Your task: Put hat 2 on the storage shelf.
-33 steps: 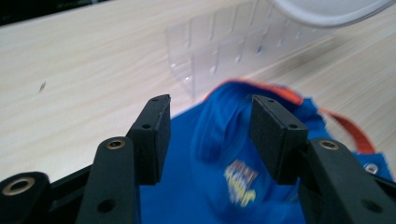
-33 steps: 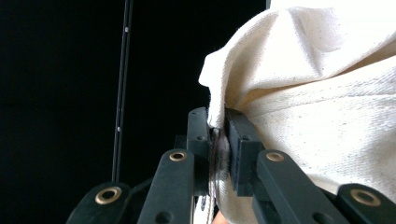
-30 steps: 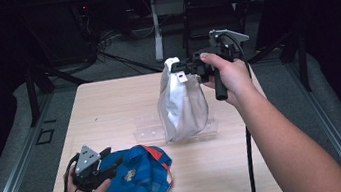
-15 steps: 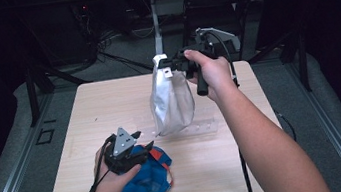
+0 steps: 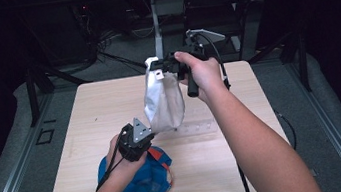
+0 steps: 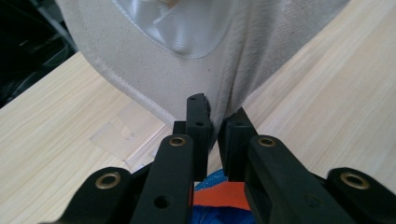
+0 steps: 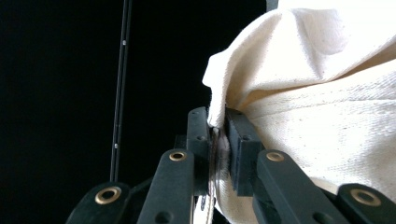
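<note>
My right gripper [image 5: 162, 67] is raised at arm's length over the far side, forearm extended, jaws clamped tight. My left gripper [image 5: 150, 135] sits low and near, hand [image 5: 126, 162] wrapped beneath it; its jaws appear nearly closed, a narrow gap remaining.

I count two grippers: the left gripper [image 5: 145, 136] and the right gripper [image 5: 163, 66]. I see one white bag [image 5: 163, 102], one blue cap [image 5: 144, 178] and one clear flat sheet [image 5: 200, 126] on one table [image 5: 104, 105]. I count two forearms coming in from the bottom, and one chair [image 5: 211, 4] behind the table.
</note>
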### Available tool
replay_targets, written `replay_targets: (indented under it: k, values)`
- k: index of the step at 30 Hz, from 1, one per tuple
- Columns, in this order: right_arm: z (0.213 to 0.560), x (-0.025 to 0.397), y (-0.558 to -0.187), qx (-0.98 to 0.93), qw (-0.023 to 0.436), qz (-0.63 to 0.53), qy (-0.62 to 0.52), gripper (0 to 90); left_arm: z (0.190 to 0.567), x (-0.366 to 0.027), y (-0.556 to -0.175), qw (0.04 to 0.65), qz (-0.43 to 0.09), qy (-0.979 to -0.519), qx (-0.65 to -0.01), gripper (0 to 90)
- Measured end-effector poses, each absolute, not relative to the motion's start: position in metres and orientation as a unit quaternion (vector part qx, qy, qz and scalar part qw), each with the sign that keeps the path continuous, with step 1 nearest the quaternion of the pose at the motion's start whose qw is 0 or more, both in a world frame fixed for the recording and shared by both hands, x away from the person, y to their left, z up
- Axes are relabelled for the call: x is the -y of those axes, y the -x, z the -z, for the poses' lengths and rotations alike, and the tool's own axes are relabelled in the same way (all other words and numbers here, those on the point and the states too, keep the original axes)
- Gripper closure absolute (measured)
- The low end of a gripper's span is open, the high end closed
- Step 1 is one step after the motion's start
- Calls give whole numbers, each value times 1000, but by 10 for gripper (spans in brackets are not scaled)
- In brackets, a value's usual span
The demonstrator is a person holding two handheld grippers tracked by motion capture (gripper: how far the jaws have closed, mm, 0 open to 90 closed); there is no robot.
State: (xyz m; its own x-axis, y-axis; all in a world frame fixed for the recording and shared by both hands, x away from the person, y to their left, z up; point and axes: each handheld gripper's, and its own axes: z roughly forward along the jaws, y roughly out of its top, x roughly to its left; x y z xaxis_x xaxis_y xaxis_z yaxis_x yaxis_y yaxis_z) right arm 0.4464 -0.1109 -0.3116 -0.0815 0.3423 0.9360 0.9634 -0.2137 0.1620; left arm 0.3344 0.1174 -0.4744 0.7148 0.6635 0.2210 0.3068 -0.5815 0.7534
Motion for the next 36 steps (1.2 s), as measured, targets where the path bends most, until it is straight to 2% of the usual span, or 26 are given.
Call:
replay_targets:
  k: [15,21,32,35,36]
  values:
    - [323,105,-453,551,307,484,607,811,491,-141,-357,418,-175,-841,-297,838]
    - [329,102,-457,552,312,480,606,811,497,-148,-359,426,-167,-834,-308,842]
    - [339,86,-455,568,327,472,590,808,513,-161,-350,474,-153,-781,-377,842]
    - [343,83,-455,570,330,469,589,808,516,-161,-353,475,-144,-784,-373,842]
    - [344,83,-455,572,329,468,588,808,515,-160,-354,462,-159,-799,-350,843]
